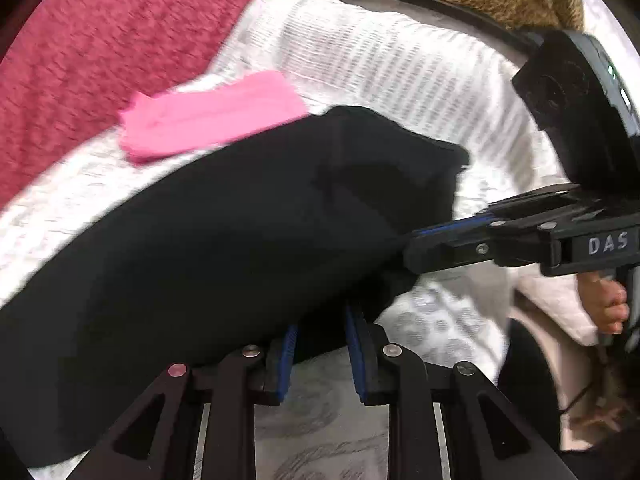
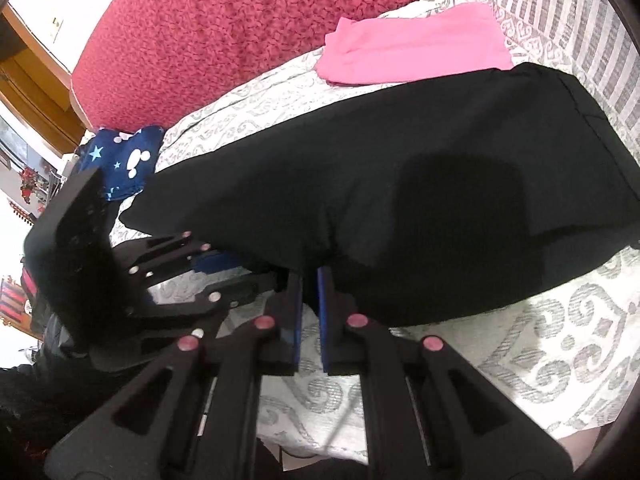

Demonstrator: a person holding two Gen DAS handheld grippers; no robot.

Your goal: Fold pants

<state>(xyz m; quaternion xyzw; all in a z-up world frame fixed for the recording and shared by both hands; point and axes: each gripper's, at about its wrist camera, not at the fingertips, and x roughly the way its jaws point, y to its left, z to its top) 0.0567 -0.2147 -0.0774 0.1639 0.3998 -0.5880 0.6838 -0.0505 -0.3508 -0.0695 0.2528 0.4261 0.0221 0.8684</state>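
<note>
A: Where are the pants (image 1: 224,216)?

B: On the bed (image 2: 560,344), lying across the white patterned cover. They are black and look doubled over, a long dark bundle. A folded pink cloth (image 1: 208,116) lies just behind them, touching or nearly so, and a red blanket (image 2: 240,28) sits further back.

A: And the left gripper (image 1: 320,320)?

B: It is at the near edge of the pants. Its jaws are close together, with a narrow gap, and black fabric sits between the blue pads at the tips. It is clamped on the pants.

A: The right gripper (image 2: 310,276)?

B: Its jaws are nearly together, pinching a fold at the near edge of the pants. From the left wrist view it comes in from the right side, tips buried in the cloth, with a hand (image 1: 608,304) on its grip.

A: Anything else there?

B: A blue star-print cloth (image 2: 124,160) at the far left of the bed.
</note>
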